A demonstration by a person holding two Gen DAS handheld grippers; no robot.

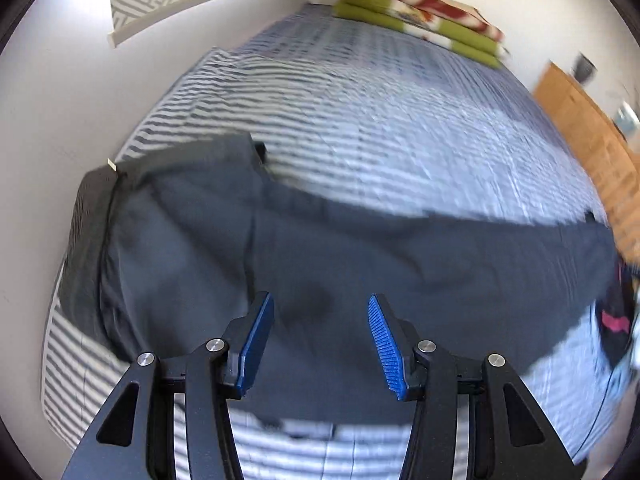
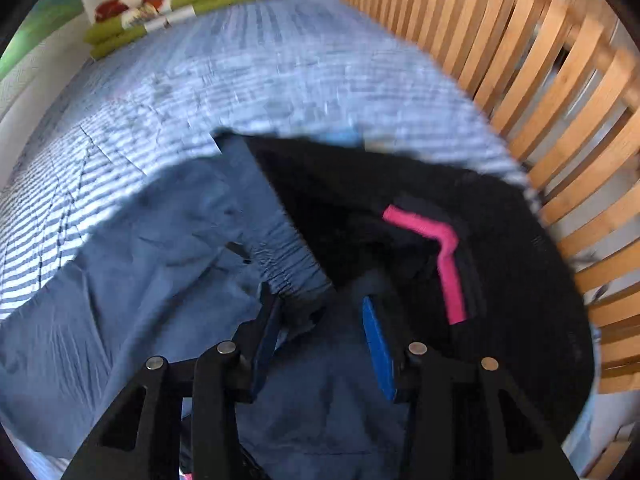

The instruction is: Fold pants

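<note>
The left gripper (image 1: 321, 338) is seen with its blue pads (image 1: 256, 344) spread apart and nothing between them — it is held above the grey-blue pants (image 1: 360, 256), which are laid across the striped bedspread (image 1: 360, 128) from nine o'clock to three o'clock. A dark waistband edge (image 1: 86, 240) is seen at nine o'clock, and folded green blankets (image 1: 420, 12) are stacked at one o'clock by the wall. The right gripper (image 2: 320, 336) is parted too, no cloth clamped between its pads; the pants' gathered elastic band (image 2: 288, 264) is found just at eleven o'clock of the fingertips. A black garment (image 2: 500, 280) with a pink strip (image 2: 444, 256) is spread at two o'clock, touching the pants, and wooden slats (image 2: 540, 100) are ranged beyond it.
</note>
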